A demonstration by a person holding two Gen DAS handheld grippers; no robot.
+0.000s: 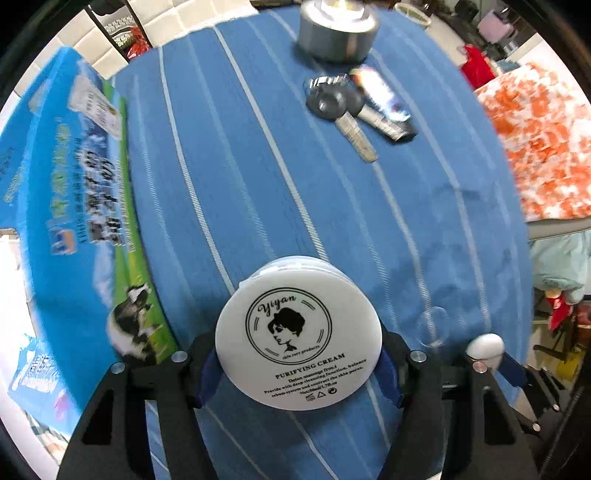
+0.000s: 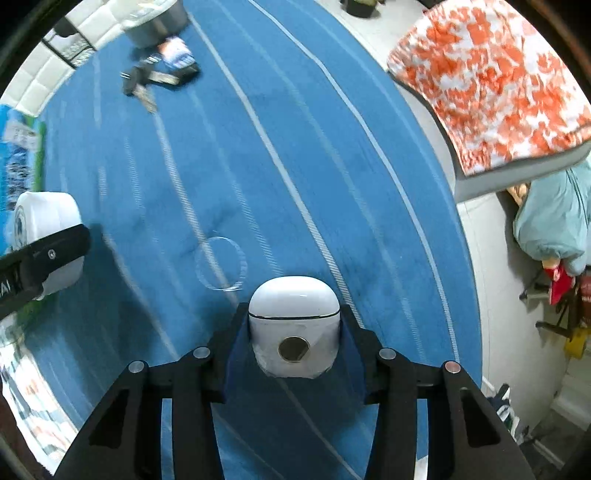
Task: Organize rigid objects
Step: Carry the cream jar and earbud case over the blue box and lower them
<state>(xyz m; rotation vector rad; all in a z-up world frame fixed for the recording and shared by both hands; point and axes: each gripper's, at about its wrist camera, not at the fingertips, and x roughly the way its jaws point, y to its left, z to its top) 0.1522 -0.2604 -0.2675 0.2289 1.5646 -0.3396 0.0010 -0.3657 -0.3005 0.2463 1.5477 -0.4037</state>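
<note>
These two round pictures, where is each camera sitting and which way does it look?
Left wrist view: sits on the left claw, looking down along its fingers at the striped blue cloth; its black fingers pinch a white cream jar.
Right wrist view: sits on the right claw, looking down too; its fingers pinch a white earbud case.
Shared: the same cloth, the keys, the metal tin, the milk carton box; each view catches the other's item, jar and case.
</note>
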